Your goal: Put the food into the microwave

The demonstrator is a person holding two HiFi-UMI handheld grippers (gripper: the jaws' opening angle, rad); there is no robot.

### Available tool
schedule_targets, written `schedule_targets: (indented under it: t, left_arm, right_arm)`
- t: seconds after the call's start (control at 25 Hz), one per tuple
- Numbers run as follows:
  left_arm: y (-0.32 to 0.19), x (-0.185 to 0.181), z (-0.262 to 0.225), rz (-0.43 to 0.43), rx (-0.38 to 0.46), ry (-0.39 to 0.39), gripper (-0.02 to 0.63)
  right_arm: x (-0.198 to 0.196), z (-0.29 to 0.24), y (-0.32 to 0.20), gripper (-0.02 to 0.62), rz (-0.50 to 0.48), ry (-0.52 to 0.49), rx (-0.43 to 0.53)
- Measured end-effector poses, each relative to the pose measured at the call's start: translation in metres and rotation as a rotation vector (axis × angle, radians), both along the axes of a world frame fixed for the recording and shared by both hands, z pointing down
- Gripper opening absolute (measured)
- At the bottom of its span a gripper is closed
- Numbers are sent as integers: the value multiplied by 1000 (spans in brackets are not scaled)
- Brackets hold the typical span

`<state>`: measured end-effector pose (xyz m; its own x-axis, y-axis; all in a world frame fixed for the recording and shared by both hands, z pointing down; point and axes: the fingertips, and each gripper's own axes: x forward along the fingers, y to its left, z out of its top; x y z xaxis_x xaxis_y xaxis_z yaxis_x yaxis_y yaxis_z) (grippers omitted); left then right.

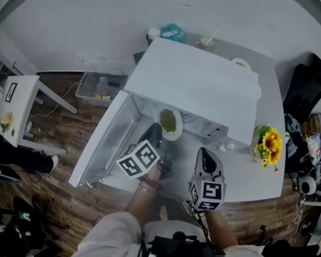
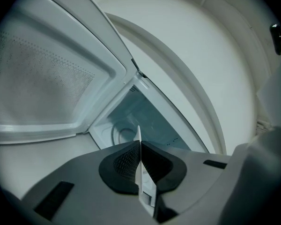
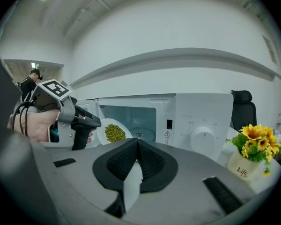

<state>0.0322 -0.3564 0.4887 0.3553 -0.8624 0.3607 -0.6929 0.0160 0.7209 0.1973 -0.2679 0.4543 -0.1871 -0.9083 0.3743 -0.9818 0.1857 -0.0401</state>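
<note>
A white plate (image 1: 174, 135) of green food (image 1: 168, 120) hangs at the mouth of the open white microwave (image 1: 198, 84). My left gripper (image 1: 156, 133) is shut on the plate's near rim. In the left gripper view the rim shows as a thin white edge (image 2: 138, 134) between the pads, with the microwave's glass turntable (image 2: 124, 134) beyond it. The right gripper view shows the plate (image 3: 103, 127) and food (image 3: 114, 132) in front of the cavity. My right gripper (image 1: 205, 155) hovers over the table in front of the microwave, shut (image 3: 137, 142), holding nothing.
The microwave door (image 1: 104, 138) swings out to the left, beside my left gripper. A pot of sunflowers (image 1: 268, 141) stands at the table's right edge. A teal box (image 1: 173, 32) and cups sit behind the microwave. A clear bin (image 1: 99, 87) lies on the floor, and a black chair (image 1: 305, 87) stands at right.
</note>
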Motion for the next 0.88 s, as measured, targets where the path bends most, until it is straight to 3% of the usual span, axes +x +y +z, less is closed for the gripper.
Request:
schedule_targets:
  t: [0.28, 0.88]
  left_arm:
    - [-8, -3, 14, -64, -4, 34, 18]
    - [-28, -6, 54, -233, -47, 16, 20]
  right_arm:
    - [4, 6, -1, 21, -1, 2, -17]
    - [9, 21, -1, 21, 7, 3, -45]
